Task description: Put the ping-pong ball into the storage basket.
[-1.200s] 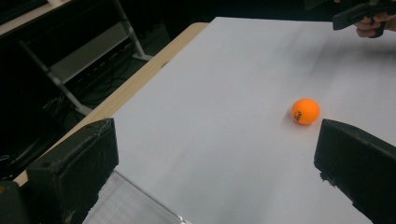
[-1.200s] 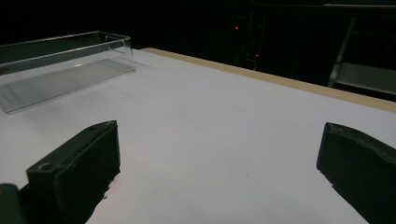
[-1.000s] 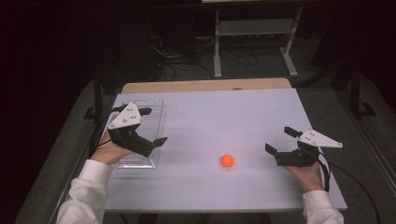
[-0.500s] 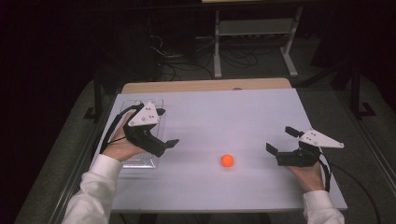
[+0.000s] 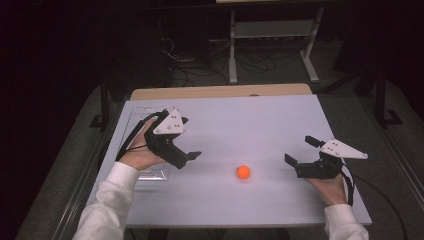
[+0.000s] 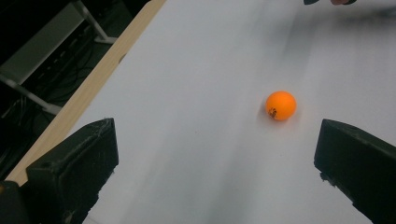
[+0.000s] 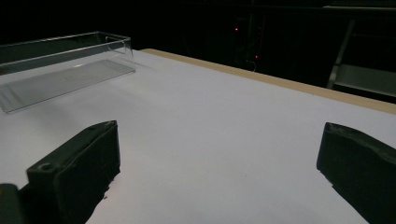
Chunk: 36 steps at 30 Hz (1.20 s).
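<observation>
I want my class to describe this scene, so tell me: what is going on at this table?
A person holds a two-jaw gripper in each hand over a white table. The left gripper is open and aimed at a small orange ball lying loose on the table, with nothing touching it. The right gripper is open too and sits at the ball's other side. A clear plastic rectangular tray stands empty near the left hand.

White table (image 5: 280, 120): orange ball (image 5: 243, 172) near centre, clear tray (image 7: 60, 67) probably empty.
</observation>
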Motion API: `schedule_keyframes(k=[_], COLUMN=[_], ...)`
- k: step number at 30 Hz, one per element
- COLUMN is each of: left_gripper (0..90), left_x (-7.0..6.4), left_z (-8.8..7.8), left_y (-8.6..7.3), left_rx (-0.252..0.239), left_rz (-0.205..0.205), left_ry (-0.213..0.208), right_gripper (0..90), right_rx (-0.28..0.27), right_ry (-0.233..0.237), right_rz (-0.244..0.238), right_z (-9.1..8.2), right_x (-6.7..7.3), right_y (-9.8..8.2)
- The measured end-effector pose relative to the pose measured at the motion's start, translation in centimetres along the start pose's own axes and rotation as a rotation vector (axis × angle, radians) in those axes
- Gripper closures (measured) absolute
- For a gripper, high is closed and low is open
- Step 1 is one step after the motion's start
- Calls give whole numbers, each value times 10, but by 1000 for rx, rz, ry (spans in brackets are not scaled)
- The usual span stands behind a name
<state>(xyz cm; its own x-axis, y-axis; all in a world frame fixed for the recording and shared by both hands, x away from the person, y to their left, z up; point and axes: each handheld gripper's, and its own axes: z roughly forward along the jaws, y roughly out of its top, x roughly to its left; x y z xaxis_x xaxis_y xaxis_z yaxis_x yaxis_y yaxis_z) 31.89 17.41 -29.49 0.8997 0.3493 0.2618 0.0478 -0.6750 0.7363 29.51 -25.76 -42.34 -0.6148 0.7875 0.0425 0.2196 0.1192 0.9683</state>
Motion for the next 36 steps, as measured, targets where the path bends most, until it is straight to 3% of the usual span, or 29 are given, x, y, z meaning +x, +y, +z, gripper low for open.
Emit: schedule_keyframes(k=[36], left_gripper=[0], left_x=[-17], left_z=[56], left_y=[29], left_rx=[95], left_rz=[87], left_ry=[-110], right_gripper=[0], right_rx=[-2], right_ry=[8], right_rz=[-9], right_z=[1], right_x=[2], right_y=[-1])
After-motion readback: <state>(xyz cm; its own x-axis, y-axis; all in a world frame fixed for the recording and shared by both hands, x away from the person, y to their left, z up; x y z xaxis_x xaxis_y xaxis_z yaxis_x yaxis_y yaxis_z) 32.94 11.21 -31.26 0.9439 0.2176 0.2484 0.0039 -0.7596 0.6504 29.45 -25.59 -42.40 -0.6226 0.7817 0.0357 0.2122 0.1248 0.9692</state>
